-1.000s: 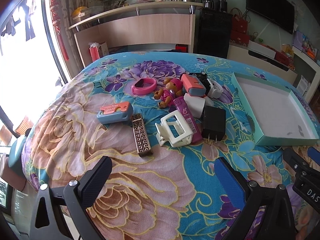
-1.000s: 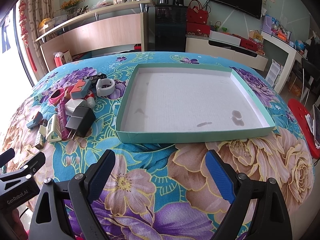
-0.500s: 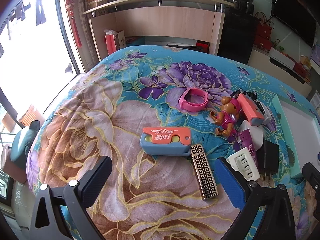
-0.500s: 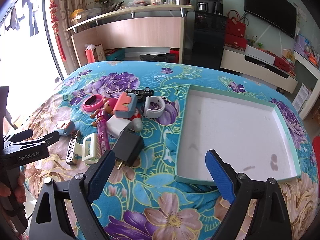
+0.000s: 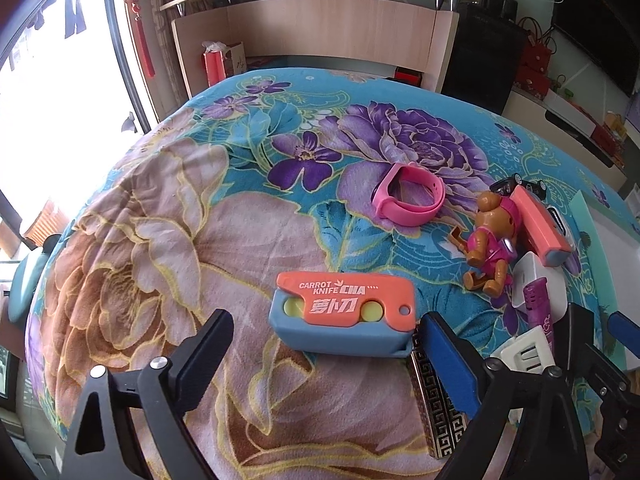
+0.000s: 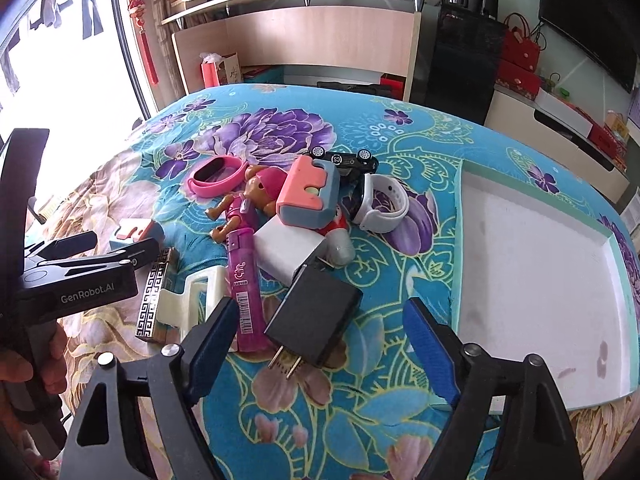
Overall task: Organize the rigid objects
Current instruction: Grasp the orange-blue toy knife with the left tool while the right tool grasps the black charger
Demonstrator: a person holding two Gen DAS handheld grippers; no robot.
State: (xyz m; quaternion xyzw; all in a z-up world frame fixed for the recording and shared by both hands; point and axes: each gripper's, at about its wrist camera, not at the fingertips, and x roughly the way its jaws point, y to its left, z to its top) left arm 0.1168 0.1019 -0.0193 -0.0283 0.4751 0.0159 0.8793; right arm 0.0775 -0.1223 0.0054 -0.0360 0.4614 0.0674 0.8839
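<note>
Your left hand-held gripper (image 5: pixel 324 356) is narrowing around the toy knife (image 5: pixel 343 313), not yet pinching; your right hand-held gripper (image 6: pixel 316 338) is narrowing over the black charger (image 6: pixel 314 318). Nothing lies in the tray (image 6: pixel 460 240) at three o'clock; the whole pile remains on the bed.

Left gripper (image 5: pixel 326 354) angled down, fingers closing, right gripper (image 6: pixel 316 346) likewise, seemingly empty

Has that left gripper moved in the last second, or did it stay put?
Yes. The left gripper has closed in on the carrot knife toy, which lies between its closing jaws, untouched, on the bedspread; earlier the toy lay well ahead.
</note>
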